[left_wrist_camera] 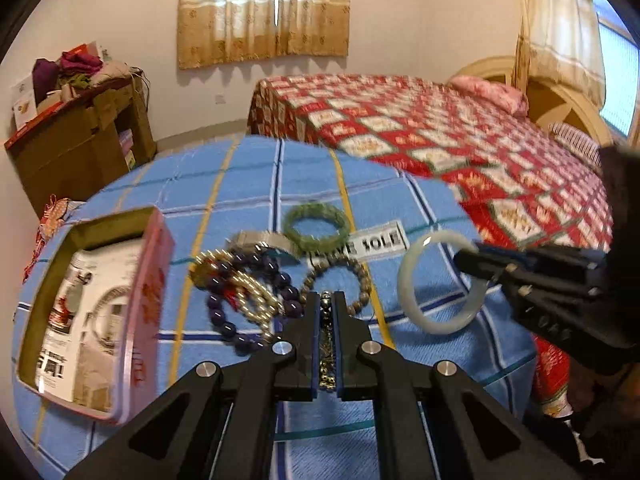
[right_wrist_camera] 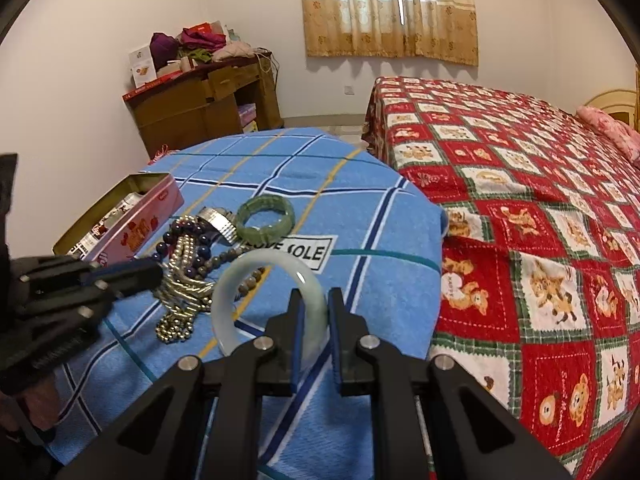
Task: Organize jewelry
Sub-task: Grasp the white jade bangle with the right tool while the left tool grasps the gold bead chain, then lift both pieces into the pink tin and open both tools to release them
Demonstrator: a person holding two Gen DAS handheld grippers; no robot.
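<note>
My left gripper (left_wrist_camera: 328,312) tilts downward at lower centre, clamped tight on a dark beaded chain (left_wrist_camera: 327,344). My right gripper (right_wrist_camera: 314,308) (also angled down) pinches the pale jade bangle (right_wrist_camera: 256,276), mid-frame over the blue cloth (right_wrist_camera: 360,208).

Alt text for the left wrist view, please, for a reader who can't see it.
The left gripper is shut on a beaded chain above a blue plaid cloth. Across it, the right gripper holds a pale jade bangle. Bead bracelets lie between them, and an open pink tin sits at the left.
</note>
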